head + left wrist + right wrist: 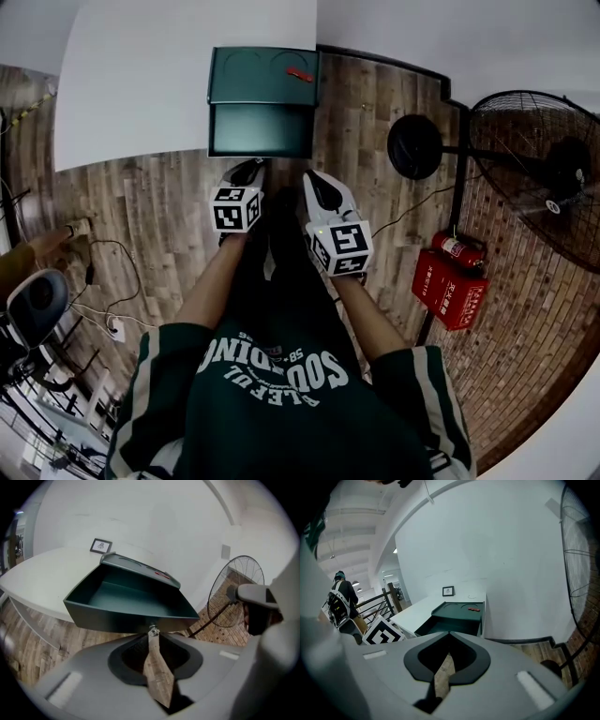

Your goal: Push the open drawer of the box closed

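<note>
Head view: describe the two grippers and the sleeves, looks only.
Left claw and right claw: white shells, black inside, each carrying a white cube printed with black square markers. No cables show. The person wears a dark green top with white lettering; its short sleeves have pale stripes.

This looks like an open-plan office or studio: a long white desk [141,94] on wood-plank flooring [366,122], a grey swivel chair [37,305], a big black pedestal fan [539,159], a red fire extinguisher [457,249] and black metal railings [377,603].
</note>
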{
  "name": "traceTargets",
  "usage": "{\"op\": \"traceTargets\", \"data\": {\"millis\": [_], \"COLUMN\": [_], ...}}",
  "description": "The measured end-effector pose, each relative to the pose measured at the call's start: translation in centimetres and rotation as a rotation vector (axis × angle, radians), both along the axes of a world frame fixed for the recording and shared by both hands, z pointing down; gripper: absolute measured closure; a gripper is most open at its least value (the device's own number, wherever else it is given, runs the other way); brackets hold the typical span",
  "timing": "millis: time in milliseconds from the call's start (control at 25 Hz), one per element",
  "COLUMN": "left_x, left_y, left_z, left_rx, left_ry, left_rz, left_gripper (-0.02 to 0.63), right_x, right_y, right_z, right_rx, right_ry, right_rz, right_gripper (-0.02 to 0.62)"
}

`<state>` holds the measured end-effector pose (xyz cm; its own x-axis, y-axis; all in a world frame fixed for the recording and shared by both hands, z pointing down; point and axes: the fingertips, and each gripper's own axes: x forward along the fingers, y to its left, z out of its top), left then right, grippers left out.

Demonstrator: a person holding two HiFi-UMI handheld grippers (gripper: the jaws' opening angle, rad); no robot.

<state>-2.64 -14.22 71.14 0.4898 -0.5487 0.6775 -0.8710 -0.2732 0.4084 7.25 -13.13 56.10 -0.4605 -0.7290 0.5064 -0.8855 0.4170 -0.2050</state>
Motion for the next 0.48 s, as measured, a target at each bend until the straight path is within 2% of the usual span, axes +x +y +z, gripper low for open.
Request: {"op": "traceTargets", "data": {"millis": [480], "left_x": [0.3], "left_y": [-1.2], "left_z": [-1.3], "left_rx": [0.041], "left_ry": [0.01], "left_rz": [-0.027], "left_gripper": [0.482], "right_x": [0.9], "right_y": [-0.8], "right_z": [0.2], "right_rx": [-0.012], "right_ry": [-0.011], "right_rz": [0.013], "right_gripper": [0.594]}}
